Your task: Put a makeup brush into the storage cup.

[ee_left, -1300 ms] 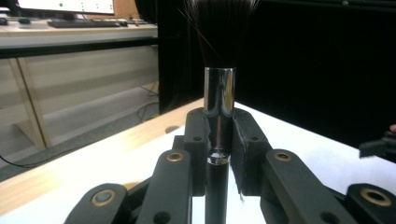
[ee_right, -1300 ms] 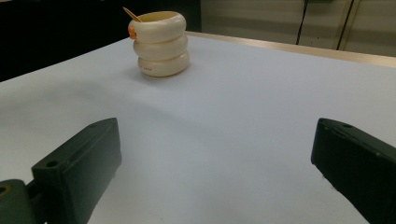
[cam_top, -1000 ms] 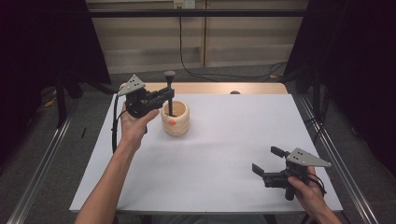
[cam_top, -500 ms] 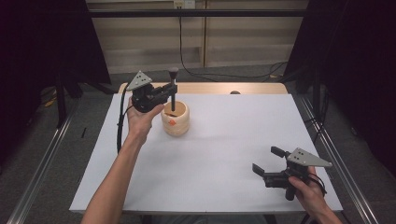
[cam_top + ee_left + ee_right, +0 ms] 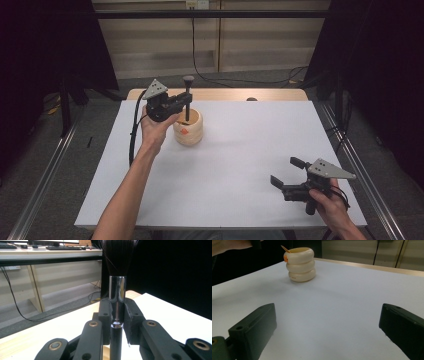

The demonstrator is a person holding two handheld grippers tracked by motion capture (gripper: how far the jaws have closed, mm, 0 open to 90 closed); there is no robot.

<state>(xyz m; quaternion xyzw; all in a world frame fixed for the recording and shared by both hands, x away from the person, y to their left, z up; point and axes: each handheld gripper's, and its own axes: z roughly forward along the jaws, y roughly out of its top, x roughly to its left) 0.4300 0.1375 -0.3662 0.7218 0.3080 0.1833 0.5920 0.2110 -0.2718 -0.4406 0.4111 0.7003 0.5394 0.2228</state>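
step: I'm lowering a makeup brush (image 5: pixel 187 97), handle end down, into the cream ribbed cup (image 5: pixel 189 129); judged from the handle already dipping past the rim.
left gripper (image 5: pixel 176 104): clamped on the brush at the shiny metal ferrule (image 5: pixel 117 298), bristles up; upper left of centre in the high view.
right gripper (image 5: pixel 291 176): jaws apart, nothing between them, resting low over the counter (image 5: pixel 250 150) at lower right of the high view.
brush place: upright, between my left gripper's pads, its tip above the gripper, its lower handle inside the cup mouth.
cup place: on the counter, upper left of centre in the high view, just right of and below my left gripper; upper left in the right gripper view (image 5: pixel 300 263), well apart from the right gripper.
cup contents: something thin and orange-tipped leans out at the rim (image 5: pixel 285 250); can't tell what.
how to do it well: keep the brush vertical, centre it over the opening, go down slowly, avoid knocking the rim since the cup looks light, loosen the jaws only once the handle rests on the bottom.
risk: a tilted release could tip the cup.
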